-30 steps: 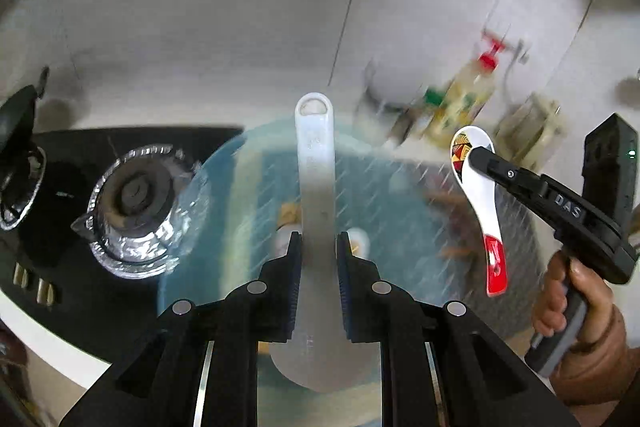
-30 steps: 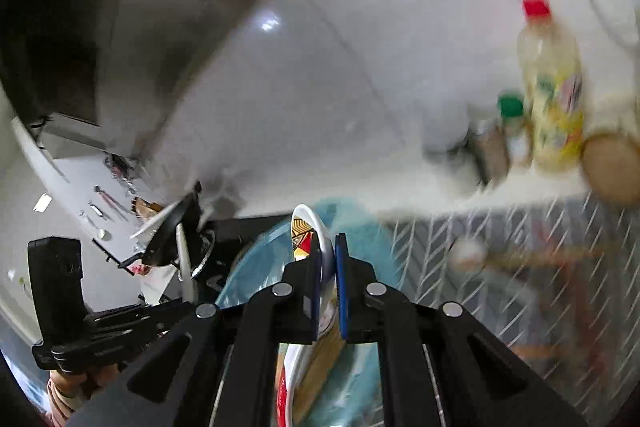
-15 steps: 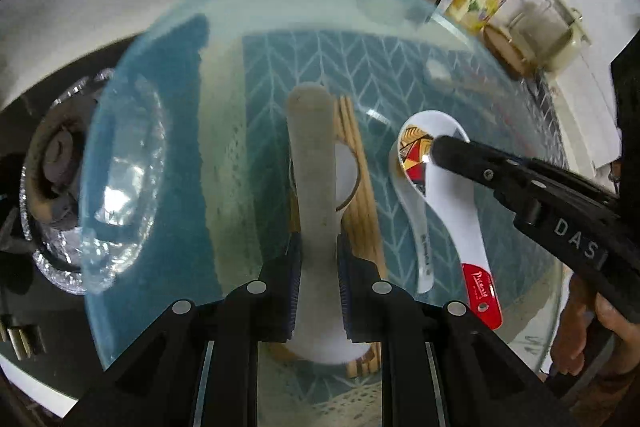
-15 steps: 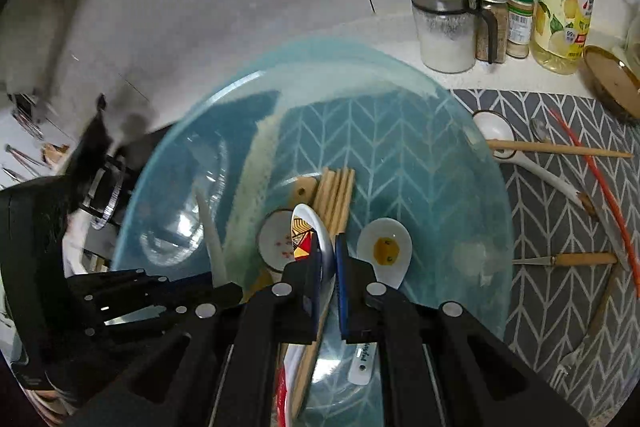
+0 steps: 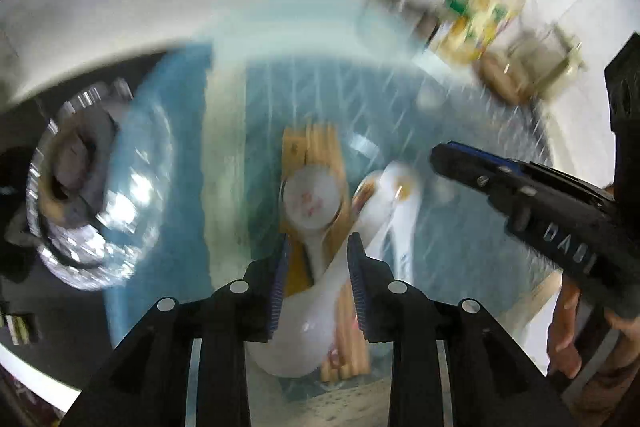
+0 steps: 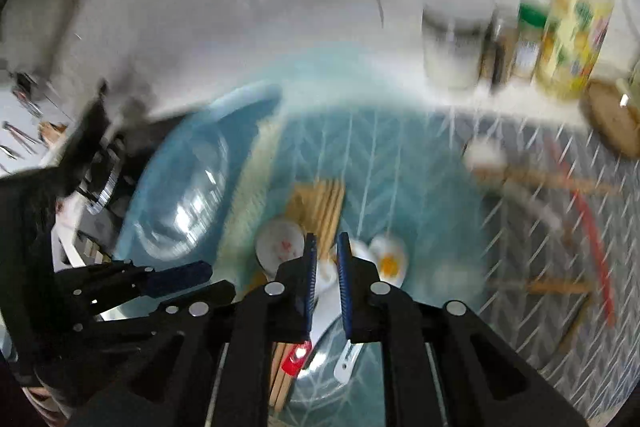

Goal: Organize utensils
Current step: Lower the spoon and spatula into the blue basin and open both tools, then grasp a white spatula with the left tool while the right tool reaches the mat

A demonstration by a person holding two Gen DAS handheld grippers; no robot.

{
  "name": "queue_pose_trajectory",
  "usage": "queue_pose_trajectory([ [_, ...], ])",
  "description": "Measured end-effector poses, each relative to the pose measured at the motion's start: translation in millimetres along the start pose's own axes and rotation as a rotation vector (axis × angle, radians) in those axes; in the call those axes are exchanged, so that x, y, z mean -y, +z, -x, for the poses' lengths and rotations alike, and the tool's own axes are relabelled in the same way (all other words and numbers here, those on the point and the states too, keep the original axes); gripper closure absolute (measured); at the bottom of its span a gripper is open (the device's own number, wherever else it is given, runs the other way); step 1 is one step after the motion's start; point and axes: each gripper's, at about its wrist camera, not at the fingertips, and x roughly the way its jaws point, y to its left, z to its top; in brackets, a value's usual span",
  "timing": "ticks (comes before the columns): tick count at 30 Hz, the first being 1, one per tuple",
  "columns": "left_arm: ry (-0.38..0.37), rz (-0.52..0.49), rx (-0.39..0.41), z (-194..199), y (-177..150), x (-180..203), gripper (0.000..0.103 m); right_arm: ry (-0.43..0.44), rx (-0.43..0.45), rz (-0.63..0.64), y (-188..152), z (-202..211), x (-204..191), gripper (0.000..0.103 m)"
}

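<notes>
Nearest, left hand-held gripper [image 5: 318,267] opening over the white serving spoon [image 5: 304,331], pads no longer pressing, spoon already lying inside the blue bowl [image 5: 180,219] across the wooden chopsticks [image 5: 320,143]; best lifted straight up and clear so nothing gets dragged. Just beyond, right hand-held gripper [image 6: 327,279] with a narrow gap above the red-tipped patterned spoon [image 6: 298,357], apparently released beside the other soup spoons [image 6: 388,259]. Farther out on the grey mat [image 6: 560,267], loose utensils remaining for collection.
</notes>
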Motion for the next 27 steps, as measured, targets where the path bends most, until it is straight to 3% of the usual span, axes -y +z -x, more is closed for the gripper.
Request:
queue_pose_trajectory([
  [3, 0.019, -0.035, 0.169, 57, 9, 32, 0.061, 0.085, 0.179, 0.035, 22, 62, 18, 0.093],
  [4, 0.011, -0.049, 0.223, 74, 10, 46, 0.053, 0.111, 0.268, 0.051, 30, 91, 29, 0.093],
  [5, 0.004, -0.061, 0.27, 89, 10, 63, 0.048, 0.112, 0.345, 0.059, 36, 115, 41, 0.088],
  [6, -0.004, -0.071, 0.3, 96, 10, 75, 0.047, 0.11, 0.406, 0.065, 40, 134, 52, 0.079],
  [8, -0.032, -0.09, 0.352, 105, 5, 114, 0.041, 0.137, 0.502, 0.067, 46, 161, 87, 0.039],
  [9, -0.042, -0.097, 0.362, 102, 2, 129, 0.038, 0.146, 0.523, 0.069, 47, 166, 102, 0.037],
  [12, -0.057, -0.11, 0.352, 71, -6, 177, 0.035, 0.117, 0.434, 0.12, 46, 142, 150, 0.037],
  [16, -0.052, 0.017, 0.241, -4, -10, 218, 0.035, 0.076, 0.262, 0.091, 30, 90, 222, 0.037],
  [20, 0.095, 0.137, 0.254, -56, 3, 235, 0.035, 0.104, 0.185, -0.001, 11, 67, 278, 0.037],
  [24, 0.216, 0.377, 0.263, -110, 25, 220, 0.035, 0.12, 0.189, 0.005, 0, 68, 300, 0.037],
  [27, 0.312, 0.446, 0.272, -138, 43, 204, 0.036, 0.135, 0.185, 0.025, -1, 69, 310, 0.037],
])
